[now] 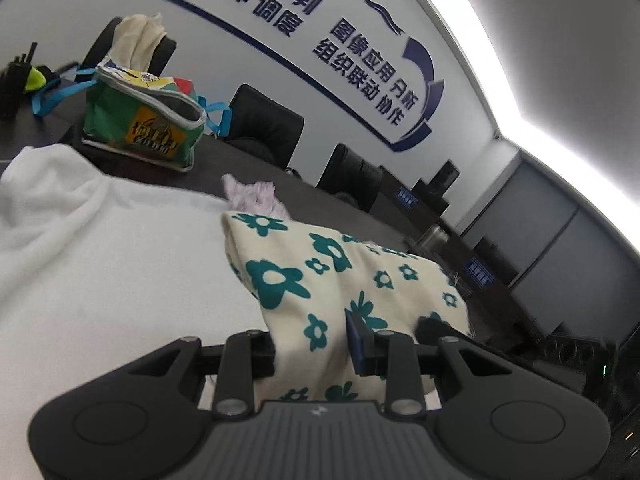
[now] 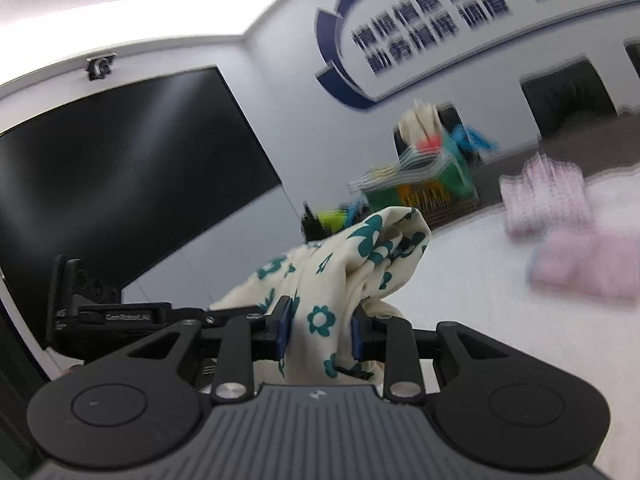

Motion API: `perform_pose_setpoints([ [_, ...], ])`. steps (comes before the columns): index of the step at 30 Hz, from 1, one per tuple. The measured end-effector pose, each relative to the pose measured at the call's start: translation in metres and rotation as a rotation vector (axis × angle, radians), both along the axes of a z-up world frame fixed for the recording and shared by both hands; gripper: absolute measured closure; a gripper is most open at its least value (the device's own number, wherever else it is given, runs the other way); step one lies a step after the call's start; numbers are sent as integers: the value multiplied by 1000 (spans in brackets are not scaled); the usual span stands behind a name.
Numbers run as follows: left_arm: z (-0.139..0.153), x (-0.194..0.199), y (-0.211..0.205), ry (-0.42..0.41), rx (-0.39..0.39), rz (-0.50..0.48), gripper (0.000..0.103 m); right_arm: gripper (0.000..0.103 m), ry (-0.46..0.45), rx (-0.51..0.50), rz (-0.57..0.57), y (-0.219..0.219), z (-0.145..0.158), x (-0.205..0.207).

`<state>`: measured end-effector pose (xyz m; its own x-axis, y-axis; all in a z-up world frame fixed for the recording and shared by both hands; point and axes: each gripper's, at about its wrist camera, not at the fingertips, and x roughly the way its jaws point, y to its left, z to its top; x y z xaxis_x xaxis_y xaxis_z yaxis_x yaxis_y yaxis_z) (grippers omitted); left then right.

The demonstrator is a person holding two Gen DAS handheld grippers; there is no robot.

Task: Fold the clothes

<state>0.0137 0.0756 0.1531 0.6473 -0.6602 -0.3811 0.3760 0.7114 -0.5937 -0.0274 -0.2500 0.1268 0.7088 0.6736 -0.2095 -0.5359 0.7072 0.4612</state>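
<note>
A cream garment with teal flowers (image 1: 328,276) hangs lifted above the white table cover (image 1: 120,272). My left gripper (image 1: 314,350) is shut on one bunched edge of it. In the right wrist view the same flowered garment (image 2: 352,264) rises in a fold from between the fingers of my right gripper (image 2: 320,338), which is shut on it. The cloth stretches away to the right in the left wrist view, where the dark tip of the other gripper (image 1: 436,330) shows at its far edge. The left gripper's body (image 2: 108,316) appears at the left in the right wrist view.
A green printed bag (image 1: 148,124) with blue straps stands on the dark table behind the white cover. Pink folded clothes (image 2: 568,236) lie on the cover to the right, blurred. Black office chairs (image 1: 268,124) line the far side. A large dark screen (image 2: 120,184) hangs on the wall.
</note>
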Motion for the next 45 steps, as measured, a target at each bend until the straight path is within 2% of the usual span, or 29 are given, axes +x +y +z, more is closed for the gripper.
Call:
perform_pose_setpoints([
  [3,17,31,3,-15,8,29,75,75,-63,-38,-3,12,29,24],
  [5,24,50,3,-15,15,65,75,75,-68,-50,-6,20,38,44],
  [11,31,98,8,-30,42,136,78,75,-79,-24,32,40,42,101],
  [14,18,111,10,-22,42,150,78,76,-46,-19,16,43,30,129],
  [16,-4,117,9,21,57,140,79,76,18,-26,10,39,9,139],
  [21,-98,140,-2,209,89,129,79,76,224,-91,-16,31,-66,161],
  [24,-142,154,-1,279,67,170,71,74,342,-145,-73,32,-106,187],
  [25,-144,153,4,267,43,160,67,70,350,-179,-87,33,-112,191],
  [27,-139,148,13,236,27,154,67,66,338,-209,-100,28,-114,191],
  [29,-125,142,24,186,40,176,57,53,305,-185,-92,18,-104,185],
  [31,-114,141,33,140,37,217,48,49,276,-186,-131,8,-94,188],
  [32,-113,147,31,155,51,217,47,47,284,-175,-135,6,-93,195],
  [34,-118,158,24,207,70,199,48,46,364,-141,-76,8,-102,213],
  [36,-127,170,13,279,81,163,61,47,444,-125,-44,16,-119,227],
  [37,-132,170,7,283,74,137,73,49,461,-117,-30,20,-126,229],
  [40,-137,166,-3,265,64,116,81,88,444,-64,24,23,-126,226],
  [42,-132,168,-1,265,32,116,85,91,414,-60,39,25,-119,222],
  [44,-112,165,4,201,9,121,87,92,370,-54,51,27,-107,218],
  [45,-94,158,4,126,7,120,87,92,308,-60,52,29,-93,213],
])
